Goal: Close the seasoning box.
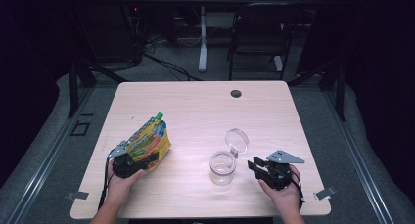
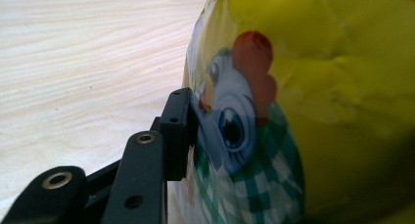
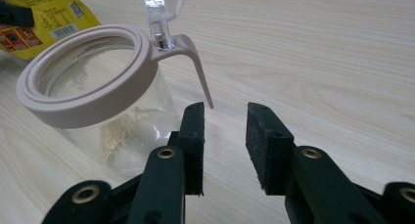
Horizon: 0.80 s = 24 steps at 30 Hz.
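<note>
One soft yellow foil pouch with a green spout cap [image 1: 148,142] sits at about eight o'clock on the pale wooden table [image 1: 195,111], propped up and leaning, its cap aimed toward one o'clock. The left gripper [image 1: 131,161] has it by the lower end, and up close the near black pad [image 2: 178,131] presses right into the printed cartoon bird [image 2: 235,126], so the jaws are clamped on the pouch at a middling width. I'd judge this bag light, squashy and slick: the film dimples under the pad, so a grip low on the body may slide or fold, while the stiffer neck under the cap looks like the safer hold for tipping.

Over at five o'clock stands the small clear glass jar with a beige plastic collar [image 1: 222,168], its round transparent lid [image 1: 237,140] flipped up on its hinge. Glass means rigid, heavier and breakable, and a little pale powder [image 3: 117,136] clings inside. The curved beige lever [image 3: 198,70] hangs toward the right gripper [image 1: 262,168], whose jaws stand half open with nothing between them, just beside the jar and not touching.

Hard to tell: the far left jaw is hidden behind the pouch, the pouch's fill level can't be read, and the lid is cropped in the right gripper view.
</note>
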Motion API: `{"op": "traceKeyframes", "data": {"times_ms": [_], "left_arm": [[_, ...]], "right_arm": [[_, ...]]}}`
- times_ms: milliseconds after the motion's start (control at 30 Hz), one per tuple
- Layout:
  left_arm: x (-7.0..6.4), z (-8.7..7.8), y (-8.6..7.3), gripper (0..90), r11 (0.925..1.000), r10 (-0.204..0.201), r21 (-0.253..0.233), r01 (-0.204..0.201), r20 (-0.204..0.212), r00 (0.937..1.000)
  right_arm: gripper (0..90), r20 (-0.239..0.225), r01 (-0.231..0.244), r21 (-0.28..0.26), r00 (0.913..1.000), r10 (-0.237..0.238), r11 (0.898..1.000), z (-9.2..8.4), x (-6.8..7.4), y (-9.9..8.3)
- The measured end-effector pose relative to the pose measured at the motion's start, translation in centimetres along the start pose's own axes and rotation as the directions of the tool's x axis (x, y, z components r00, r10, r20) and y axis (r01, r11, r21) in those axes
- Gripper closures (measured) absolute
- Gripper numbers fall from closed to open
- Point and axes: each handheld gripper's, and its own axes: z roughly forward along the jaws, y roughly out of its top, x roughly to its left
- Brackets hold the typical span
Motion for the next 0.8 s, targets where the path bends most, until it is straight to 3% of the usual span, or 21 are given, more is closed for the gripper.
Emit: {"op": "traceKeyframes", "data": {"times_ms": [133, 233, 433, 800], "left_arm": [[-0.4, -0.4, 0.5, 60.8, 0.9994, 0.033, 0.008, -0.033, -0.007, 0.9994], [-0.9, -0.6, 0.9, 60.8, 0.9984, 0.053, -0.021, -0.053, -0.036, 0.998], [-1.5, -1.3, 1.7, 60.9, 0.9943, 0.105, -0.017, -0.105, -0.033, 0.9939], [-3.1, -0.9, 2.6, 60.9, 0.9817, 0.19, 0.005, -0.19, -0.061, 0.9799]], "right_arm": [[68.8, 0.001, -0.002, -0.001, 1.0, 0.002, 1.0, 0.0, 0.0, 0.0], [68.5, -0.001, -0.004, -0.002, 1.0, 0.004, 1.0, -0.1, 0.0, -0.1], [65.0, 0.027, 0.014, 0.001, 0.9995, -0.014, 1.0, -0.3, 0.1, -0.1], [64.3, 0.039, 0.025, -0.027, 0.999, -0.024, 0.999, -0.9, 0.4, -0.3]]}}
